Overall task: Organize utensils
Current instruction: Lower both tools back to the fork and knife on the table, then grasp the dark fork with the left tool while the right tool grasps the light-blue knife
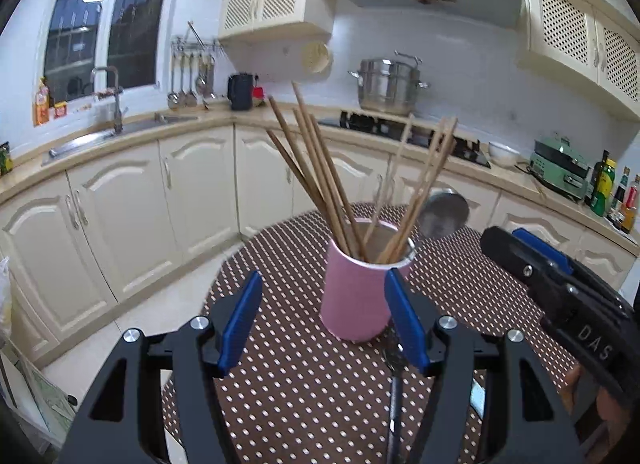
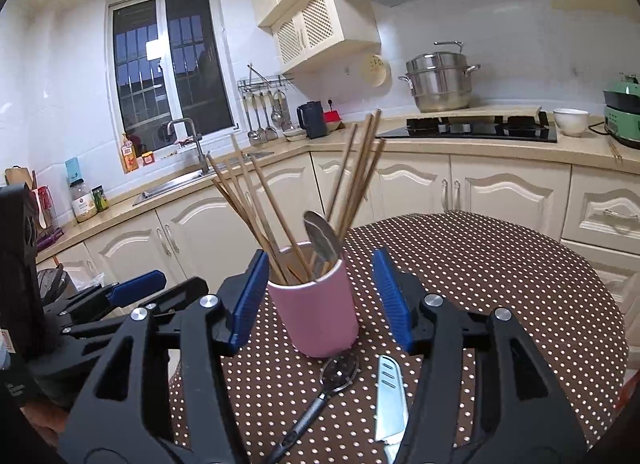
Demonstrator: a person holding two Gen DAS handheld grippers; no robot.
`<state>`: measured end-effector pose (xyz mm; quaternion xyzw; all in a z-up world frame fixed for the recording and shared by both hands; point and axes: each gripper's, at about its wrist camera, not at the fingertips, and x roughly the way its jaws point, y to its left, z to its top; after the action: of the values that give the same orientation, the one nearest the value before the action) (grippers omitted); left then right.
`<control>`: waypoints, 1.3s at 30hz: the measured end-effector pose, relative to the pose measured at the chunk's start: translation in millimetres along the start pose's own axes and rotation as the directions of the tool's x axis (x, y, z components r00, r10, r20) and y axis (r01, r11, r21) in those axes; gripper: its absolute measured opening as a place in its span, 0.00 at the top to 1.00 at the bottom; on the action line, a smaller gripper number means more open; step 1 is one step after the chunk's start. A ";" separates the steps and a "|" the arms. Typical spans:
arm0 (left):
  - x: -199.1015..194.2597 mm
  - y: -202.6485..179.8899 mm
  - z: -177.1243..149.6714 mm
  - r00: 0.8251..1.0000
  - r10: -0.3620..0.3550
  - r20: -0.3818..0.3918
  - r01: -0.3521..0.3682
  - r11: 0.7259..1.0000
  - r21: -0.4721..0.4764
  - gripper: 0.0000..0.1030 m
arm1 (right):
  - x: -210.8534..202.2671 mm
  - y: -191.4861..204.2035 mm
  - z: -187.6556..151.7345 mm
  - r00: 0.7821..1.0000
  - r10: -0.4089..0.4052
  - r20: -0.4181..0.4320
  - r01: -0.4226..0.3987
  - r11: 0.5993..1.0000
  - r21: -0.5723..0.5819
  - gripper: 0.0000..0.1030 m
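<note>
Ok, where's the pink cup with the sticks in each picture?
Left wrist view: the pink cup sits just right of center, behind the left tool's blue fingers.
Right wrist view: the pink cup sits at center between the right tool's fingers.
Shared landmark: the steel pot on the counter.

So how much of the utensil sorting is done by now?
Done: chopsticks and one spoon stand in the pink cup. In hand: nothing; left gripper and right gripper have open, empty jaws. Left: the dark-handled spoon and knife lie on the table.

Both tongs (image 1: pixel 324 320) (image 2: pixel 320 296) wide apart, empty
</note>
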<state>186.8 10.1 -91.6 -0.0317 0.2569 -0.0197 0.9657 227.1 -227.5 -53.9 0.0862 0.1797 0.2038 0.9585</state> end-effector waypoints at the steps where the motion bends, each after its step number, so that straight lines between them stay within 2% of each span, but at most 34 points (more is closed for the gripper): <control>1: 0.9 -2.0 -1.8 1.000 -0.006 -0.011 0.006 1.000 0.004 0.39 | -0.8 -2.1 -0.7 1.000 -0.009 -0.008 0.009 1.000 -0.002 0.45; 4: 11.0 -5.5 -5.6 0.994 -0.050 -0.096 0.051 0.999 0.005 0.39 | 0.0 -15.8 -4.6 0.997 -0.040 -0.067 0.041 0.999 0.015 0.42; 8: 29.8 -13.0 -15.4 0.971 -0.093 -0.222 0.093 0.996 -0.009 0.39 | 3.1 -35.9 -12.3 0.985 -0.073 -0.154 0.083 0.995 0.058 0.41; 11: 45.2 -21.1 -23.0 0.946 -0.107 -0.306 0.116 0.993 0.010 0.39 | 6.6 -45.3 -19.9 0.972 -0.087 -0.218 0.104 0.992 0.066 0.40; 16: 73.4 -39.6 -40.3 0.893 -0.117 -0.434 0.149 0.988 0.041 0.40 | 12.6 -58.7 -33.9 0.941 -0.100 -0.323 0.129 0.989 0.070 0.38; 18: 83.8 -45.3 -46.9 0.875 -0.125 -0.469 0.166 0.985 0.047 0.53 | 14.9 -65.7 -40.0 0.924 -0.108 -0.367 0.145 0.987 0.075 0.37; 21: 103.6 -54.8 -54.1 0.841 -0.121 -0.527 0.177 0.983 0.057 0.61 | 18.4 -72.9 -47.9 0.904 -0.103 -0.414 0.153 0.984 0.088 0.37; 25: 122.5 -63.2 -58.0 0.820 -0.108 -0.562 0.176 0.982 0.069 0.66 | 20.0 -79.0 -57.1 0.885 -0.100 -0.454 0.155 0.984 0.086 0.37; 26: 126.5 -64.9 -59.9 0.815 -0.099 -0.571 0.170 0.983 0.072 0.70 | 20.7 -79.4 -59.3 0.882 -0.098 -0.460 0.155 0.984 0.088 0.37; 29: 135.2 -68.8 -57.9 0.816 -0.080 -0.573 0.157 0.984 0.086 0.74 | 23.3 -81.6 -62.0 0.868 -0.094 -0.487 0.155 0.984 0.087 0.37; 32: 143.2 -70.6 -55.8 0.820 -0.059 -0.569 0.140 0.985 0.099 0.89 | 29.6 -81.0 -62.3 0.854 -0.084 -0.513 0.145 0.986 0.079 0.37; 36: 138.8 -65.9 -54.6 0.825 -0.095 -0.557 0.151 0.987 0.056 0.90 | 45.4 -76.1 -60.5 0.825 -0.071 -0.561 0.126 0.990 0.061 0.37; 39: 126.2 -59.2 -56.7 0.835 -0.128 -0.535 0.162 0.987 0.017 0.90 | 57.6 -70.9 -61.6 0.794 -0.056 -0.605 0.107 0.993 0.048 0.37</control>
<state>266.7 -58.7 -199.0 -0.0149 0.5103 -0.1087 0.8530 278.3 -261.5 -145.3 0.0473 0.4867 0.1717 0.8552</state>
